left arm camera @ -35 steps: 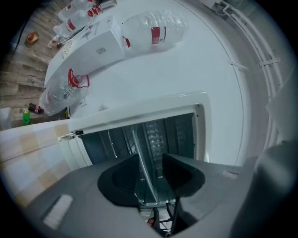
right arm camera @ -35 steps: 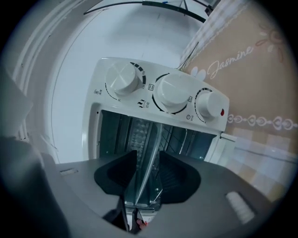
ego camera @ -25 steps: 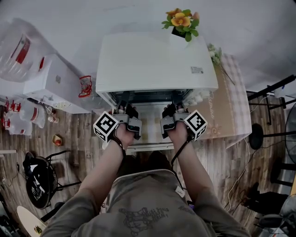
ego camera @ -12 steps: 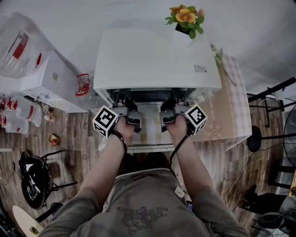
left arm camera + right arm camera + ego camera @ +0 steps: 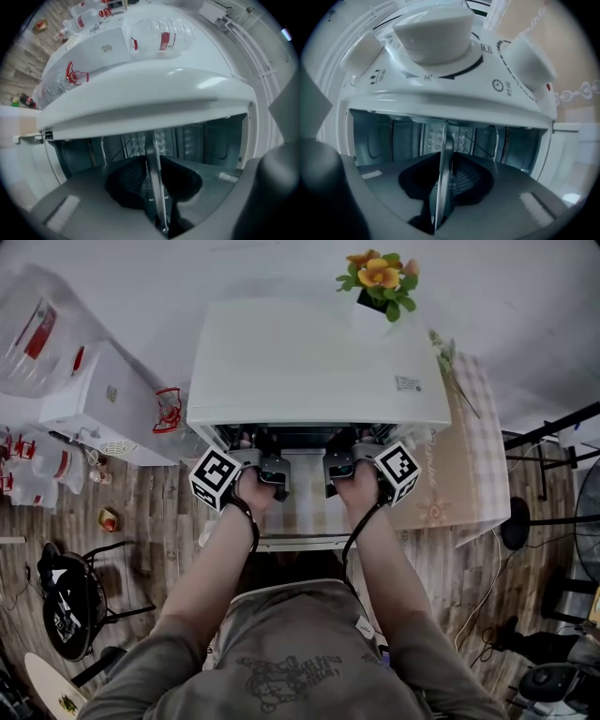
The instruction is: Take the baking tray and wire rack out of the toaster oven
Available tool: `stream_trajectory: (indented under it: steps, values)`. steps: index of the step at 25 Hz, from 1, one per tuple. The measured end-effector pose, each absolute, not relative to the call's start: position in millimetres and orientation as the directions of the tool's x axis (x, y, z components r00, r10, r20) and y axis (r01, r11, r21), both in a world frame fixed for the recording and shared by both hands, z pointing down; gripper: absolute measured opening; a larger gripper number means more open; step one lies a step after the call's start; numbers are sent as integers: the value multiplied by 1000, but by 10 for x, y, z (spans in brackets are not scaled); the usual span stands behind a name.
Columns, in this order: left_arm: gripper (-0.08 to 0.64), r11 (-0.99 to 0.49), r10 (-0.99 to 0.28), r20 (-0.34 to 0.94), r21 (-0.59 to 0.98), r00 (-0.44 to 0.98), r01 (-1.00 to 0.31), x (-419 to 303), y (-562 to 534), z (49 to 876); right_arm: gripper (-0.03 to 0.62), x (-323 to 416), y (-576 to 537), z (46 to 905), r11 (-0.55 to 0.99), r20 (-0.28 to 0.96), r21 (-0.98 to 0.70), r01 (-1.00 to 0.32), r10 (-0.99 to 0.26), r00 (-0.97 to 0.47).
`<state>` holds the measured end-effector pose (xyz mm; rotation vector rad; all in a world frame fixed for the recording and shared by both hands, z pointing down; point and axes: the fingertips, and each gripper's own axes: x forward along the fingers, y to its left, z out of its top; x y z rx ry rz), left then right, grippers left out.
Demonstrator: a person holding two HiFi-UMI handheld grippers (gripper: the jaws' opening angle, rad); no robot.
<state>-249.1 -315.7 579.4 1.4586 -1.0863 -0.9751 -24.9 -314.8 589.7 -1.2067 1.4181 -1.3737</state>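
- Toaster oven point(image 5: 319, 362), the white boxy kind, sits on the tabletop point(image 5: 473, 465). Its door point(image 5: 300, 521) is dropped open toward the person, and a pot of orange flowers point(image 5: 380, 277) is parked on its back right corner.
- Both grippers point level into the open mouth, side by side. The left gripper point(image 5: 258, 440) is at the left part of the opening and the right gripper point(image 5: 354, 439) is at the right part, on the control side.
- Left one first: its jaws are pinched narrow on the front lip of the baking tray point(image 5: 443, 183). The thin metal edge is sandwiched between the two black pads.
- On the right, the jaws have just been closing. The same thin tray edge sits between them, with a pad on each face, so it looks gripped there too.
- The tray itself is held only by its front lip at the mouth, and the rest runs back into the cavity.
- The wire rack point(image 5: 469, 137) is inside the oven as well, with its wires showing past the tray edge in both gripper views. Can't tell which slot it's in.
- Big white dials point(image 5: 433, 33) loom over the opening in the right gripper view.
- Left of the oven there's a clear jug with a red label point(image 5: 33, 334) and a white box point(image 5: 103, 413).
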Motion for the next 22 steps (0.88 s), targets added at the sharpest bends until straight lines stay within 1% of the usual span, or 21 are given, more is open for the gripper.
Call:
stream_trajectory:
  steps: [8, 16, 22]
  values:
    - [75, -39, -969, -20, 996, 246, -75, -2492, -2959, 5812, 87, -247, -2965, 5928, -79, 93, -994, -70, -967, -236]
    - [72, 11, -961, 37, 995, 273, -94, -2487, -2467, 5819, 72, -257, -2471, 5949, -144, 149, -989, -38, -959, -241]
    - [71, 42, -947, 73, 994, 314, -104, -2458, -2131, 5865, 67, -244, -2118, 6007, -194, 199, -980, -47, -948, -249]
